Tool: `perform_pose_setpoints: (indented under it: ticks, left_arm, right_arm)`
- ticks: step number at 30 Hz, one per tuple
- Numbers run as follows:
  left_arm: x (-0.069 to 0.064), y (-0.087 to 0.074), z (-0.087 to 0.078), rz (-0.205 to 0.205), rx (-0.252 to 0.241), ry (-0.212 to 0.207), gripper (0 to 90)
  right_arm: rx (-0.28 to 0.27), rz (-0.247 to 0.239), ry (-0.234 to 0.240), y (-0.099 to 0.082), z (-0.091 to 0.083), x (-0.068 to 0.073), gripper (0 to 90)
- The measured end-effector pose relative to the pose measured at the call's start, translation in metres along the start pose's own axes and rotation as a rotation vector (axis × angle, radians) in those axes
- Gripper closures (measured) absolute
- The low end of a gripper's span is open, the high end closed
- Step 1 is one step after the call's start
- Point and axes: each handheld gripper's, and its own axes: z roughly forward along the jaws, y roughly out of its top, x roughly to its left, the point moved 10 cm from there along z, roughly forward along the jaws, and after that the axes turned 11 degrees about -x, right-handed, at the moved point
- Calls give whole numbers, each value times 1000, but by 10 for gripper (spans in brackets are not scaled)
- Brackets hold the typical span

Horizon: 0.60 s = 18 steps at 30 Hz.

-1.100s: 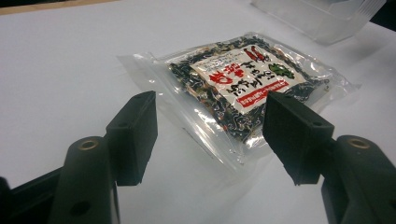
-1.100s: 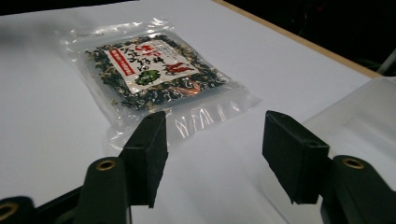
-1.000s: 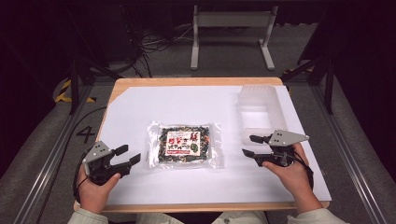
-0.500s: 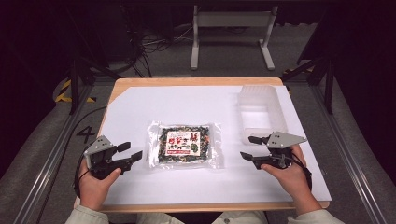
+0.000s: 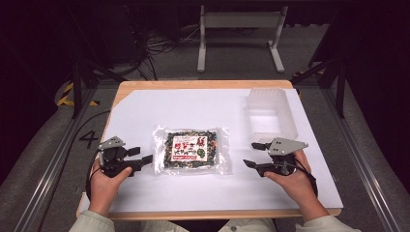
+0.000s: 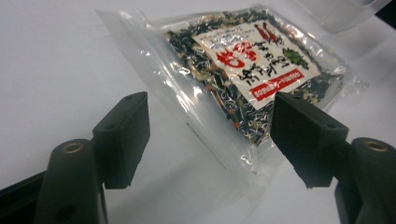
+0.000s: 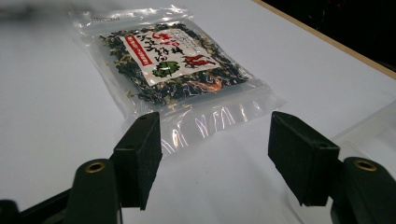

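A wooden table covered by a white sheet is seen from above, with a person's two hands reaching in from the near edge.

Toward the near left corner, the left hand holds the left gripper just above the sheet. Its two black jaws stand apart with nothing between them, and they point right toward the left edge of a clear plastic packet. In the left gripper view, the packet's sealed transparent margin lies in the gap between the jaws and slightly beyond them, near the right jaw, without touching either.

The packet lies flat in the middle of the table, a little nearer the near edge. It is filled with dark dried flakes and carries a white label with red and black print.

To the right of the packet, the right hand holds the right gripper, whose jaws are also spread wide and hold nothing. They point left toward the packet's right edge, stopping short of it. In the right gripper view, the packet's clear margin lies just beyond the jaw tips, closer to the left jaw.

Toward the far right corner, behind the right gripper, sits a translucent plastic container.
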Motion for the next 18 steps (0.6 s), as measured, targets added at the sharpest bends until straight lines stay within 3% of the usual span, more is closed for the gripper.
perform_pose_setpoints:
  ticks: [10,18]
  left_arm:
    - [0,-18,17,-28,88,-25,301]
    - [-4,-21,18,-15,97,-34,317]
  right_arm:
    - [7,0,-1,-3,-4,2,341]
    - [12,0,7,-4,-3,3,335]
